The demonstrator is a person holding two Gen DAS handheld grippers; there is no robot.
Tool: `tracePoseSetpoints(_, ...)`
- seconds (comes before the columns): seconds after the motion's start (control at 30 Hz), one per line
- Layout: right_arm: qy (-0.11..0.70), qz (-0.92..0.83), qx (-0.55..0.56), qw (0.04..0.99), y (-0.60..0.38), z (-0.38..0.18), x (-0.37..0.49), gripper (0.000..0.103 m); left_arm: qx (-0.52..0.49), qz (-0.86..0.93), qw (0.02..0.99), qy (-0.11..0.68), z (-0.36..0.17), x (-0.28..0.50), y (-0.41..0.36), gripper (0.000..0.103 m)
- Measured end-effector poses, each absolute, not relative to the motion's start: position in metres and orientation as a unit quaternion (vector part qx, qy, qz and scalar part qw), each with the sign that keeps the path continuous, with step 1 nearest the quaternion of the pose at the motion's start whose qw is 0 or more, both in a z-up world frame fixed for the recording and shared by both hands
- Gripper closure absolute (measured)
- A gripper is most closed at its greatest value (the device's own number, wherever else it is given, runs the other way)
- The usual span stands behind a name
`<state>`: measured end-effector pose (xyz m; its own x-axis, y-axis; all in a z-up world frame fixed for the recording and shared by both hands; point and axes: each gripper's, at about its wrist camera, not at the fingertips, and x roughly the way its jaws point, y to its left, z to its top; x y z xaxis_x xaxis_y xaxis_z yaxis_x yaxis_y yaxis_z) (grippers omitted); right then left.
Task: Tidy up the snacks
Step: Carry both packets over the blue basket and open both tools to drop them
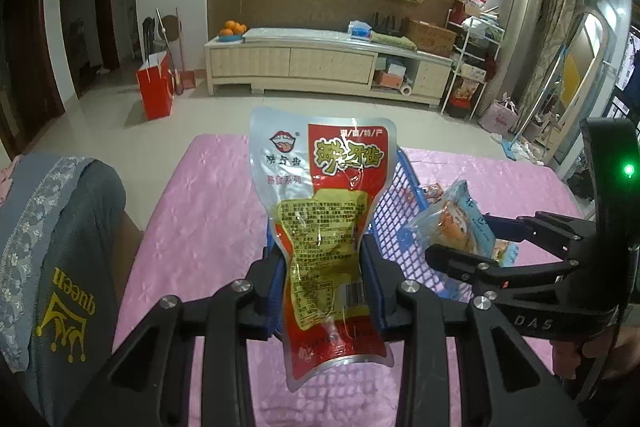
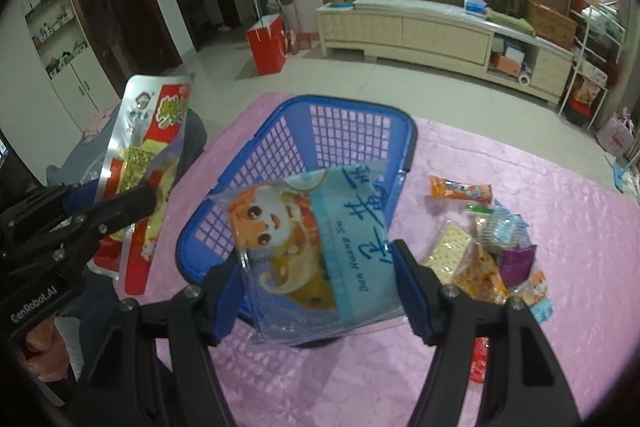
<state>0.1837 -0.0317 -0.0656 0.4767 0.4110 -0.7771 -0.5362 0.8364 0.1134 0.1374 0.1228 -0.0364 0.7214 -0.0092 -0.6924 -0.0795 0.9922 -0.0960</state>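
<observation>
Snacks, carrying step: my left gripper is clenched on a red-and-silver pouch held upright, and my right gripper grasps a blue cartoon-printed packet across its width. Both are lifted above the pink-covered surface, near the blue mesh basket, which lies at 12 o'clock of the right gripper. Loose snacks remain piled at 3 o'clock. Next, as I judge it: bring each packet over the basket's opening, then release
</observation>
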Motion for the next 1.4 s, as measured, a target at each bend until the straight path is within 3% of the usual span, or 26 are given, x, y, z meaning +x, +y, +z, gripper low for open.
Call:
tracePoseSetpoints(0.57,0.441,0.262,-0.114,0.851,0.002,-0.085,0.191,0.03,-0.071,0.027,0.914,0.399,-0.049,0.147,0.136,0.071)
tracePoseSetpoints(0.67,0.439,0.26,-0.119,0.852,0.0,-0.084,0.19,0.028,-0.066,0.028,0.914,0.399,-0.045,0.146,0.136,0.071)
tracePoseSetpoints(0.73,0.442,0.268,-0.117,0.848,-0.003,-0.084,0.19,0.02,-0.064,0.028,0.915,0.397,-0.042,0.147,0.136,0.071)
tracePoseSetpoints(0.9,0.43,0.263,-0.097,0.858,-0.018,-0.074,0.192,0.01,-0.062,0.024,0.915,0.397,-0.043,0.153,0.132,0.071)
tracePoseSetpoints(1.4,0.435,0.224,-0.079,0.868,-0.037,-0.076,0.239,0.01,-0.022,0.0,0.906,0.423,-0.054,0.219,0.114,0.07)
